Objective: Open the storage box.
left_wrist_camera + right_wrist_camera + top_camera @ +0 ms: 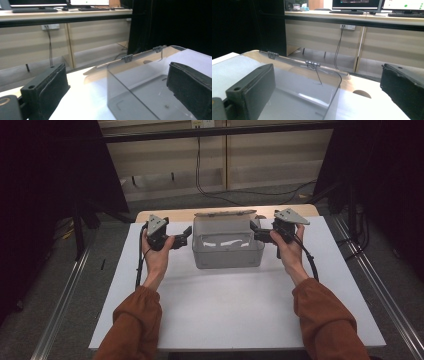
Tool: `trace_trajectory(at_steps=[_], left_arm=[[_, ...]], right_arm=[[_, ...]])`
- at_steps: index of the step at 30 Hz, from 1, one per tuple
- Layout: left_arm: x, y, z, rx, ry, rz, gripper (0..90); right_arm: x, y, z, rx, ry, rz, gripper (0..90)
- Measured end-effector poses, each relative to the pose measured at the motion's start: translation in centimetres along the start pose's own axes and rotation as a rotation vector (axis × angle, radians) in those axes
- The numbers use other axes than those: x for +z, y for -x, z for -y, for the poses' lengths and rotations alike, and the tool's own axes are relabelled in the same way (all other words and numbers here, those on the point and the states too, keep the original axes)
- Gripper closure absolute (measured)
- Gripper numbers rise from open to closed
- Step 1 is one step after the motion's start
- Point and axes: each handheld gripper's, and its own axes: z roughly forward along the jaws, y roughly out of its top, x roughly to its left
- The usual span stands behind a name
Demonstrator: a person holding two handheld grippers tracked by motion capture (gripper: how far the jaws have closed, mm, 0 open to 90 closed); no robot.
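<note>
A clear plastic box (227, 251) stands at the back middle of the white board, its hinged lid (225, 213) folded open toward the far side. My left gripper (184, 239) is at the box's left wall and is open. In the left gripper view its jaws straddle that wall, with the box (140, 82) between them and one pad over the box floor. My right gripper (256, 232) is open at the right wall. In the right gripper view the box (294, 85) has one pad inside it and the other outside. Nothing shows inside the box.
The white board (235, 305) covers a wooden table (175, 213) whose far edge shows behind the box. Metal rails (62, 295) run along both sides on the floor. Cables (210, 190) lie on the floor beyond, under a desk (352, 17) with monitors.
</note>
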Motion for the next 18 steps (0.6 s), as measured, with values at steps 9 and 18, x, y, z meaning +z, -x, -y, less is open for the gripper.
trace_trajectory(at_steps=[9,18], left_arm=[[-2.2,0.0,1.9,-0.042,0.028,0.026,1.4],[-4.2,0.9,2.8,-0.007,0.042,0.043,3.6]], right_arm=[[-1.9,-0.1,0.3,-0.013,0.012,0.027,0.0],[-3.9,-0.4,1.4,-0.026,0.016,0.034,0.0]])
